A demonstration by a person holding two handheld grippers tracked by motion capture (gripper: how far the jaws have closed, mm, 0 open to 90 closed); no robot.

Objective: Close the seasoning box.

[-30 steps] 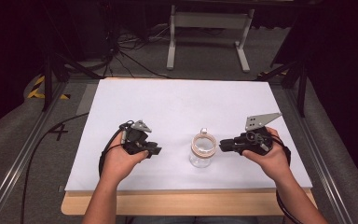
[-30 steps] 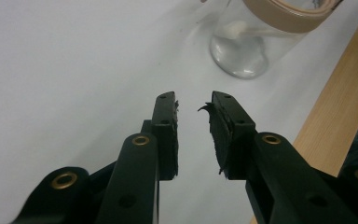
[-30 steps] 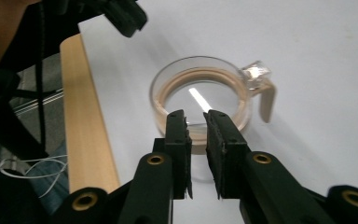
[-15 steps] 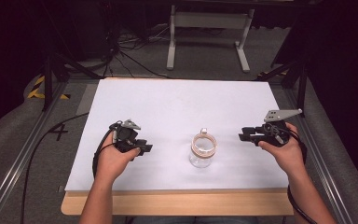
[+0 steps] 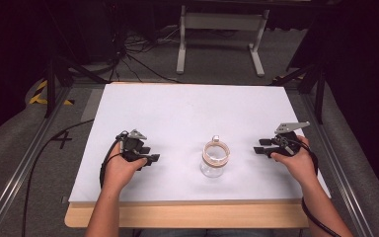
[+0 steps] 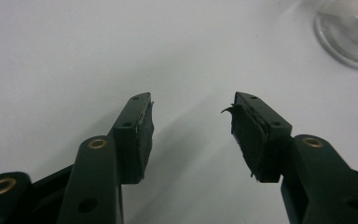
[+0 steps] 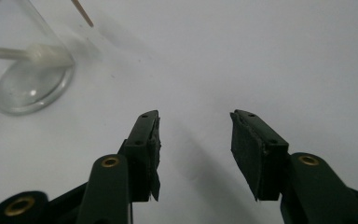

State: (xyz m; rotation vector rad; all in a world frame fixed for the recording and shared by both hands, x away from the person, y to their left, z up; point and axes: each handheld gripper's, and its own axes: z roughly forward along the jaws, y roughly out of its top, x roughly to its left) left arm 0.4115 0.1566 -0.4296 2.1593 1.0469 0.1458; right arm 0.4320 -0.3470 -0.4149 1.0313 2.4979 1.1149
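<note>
I look down on a white table (image 5: 187, 113) with a wooden front edge, standing on grey carpet (image 5: 10, 148). Beyond its far edge a grey metal stand (image 5: 217, 29) sits among dark cables on the floor.

My two forearms come in from the bottom of the high view. My left hand (image 5: 120, 168) rests on the table near its front left, well apart from my right hand (image 5: 296, 160) near the front right.

The left gripper (image 5: 150, 158) lies low on the table and points right, toward the middle. In the left gripper view its jaws stand wide apart, nothing between them, white tabletop under them. The rubber pad (image 6: 242, 130) on the right-hand jaw looks frayed at its tip.

The right gripper (image 5: 261, 146) points left, toward the middle, with a grey three-cornered plate (image 5: 291, 127) on top. In the right gripper view its jaws are also spread apart and hold nothing.

Between the two grippers, near the front middle of the table, a clear glass jar (image 5: 214, 158) stands upright, apart from both. Its mouth has a tan rim. In the right gripper view the jar's base (image 7: 28, 84) shows at upper left, with a pale stick-like thing (image 7: 32, 52) lying inside; I cannot tell what it is. In the left gripper view the jar's base shows at upper right.
</note>
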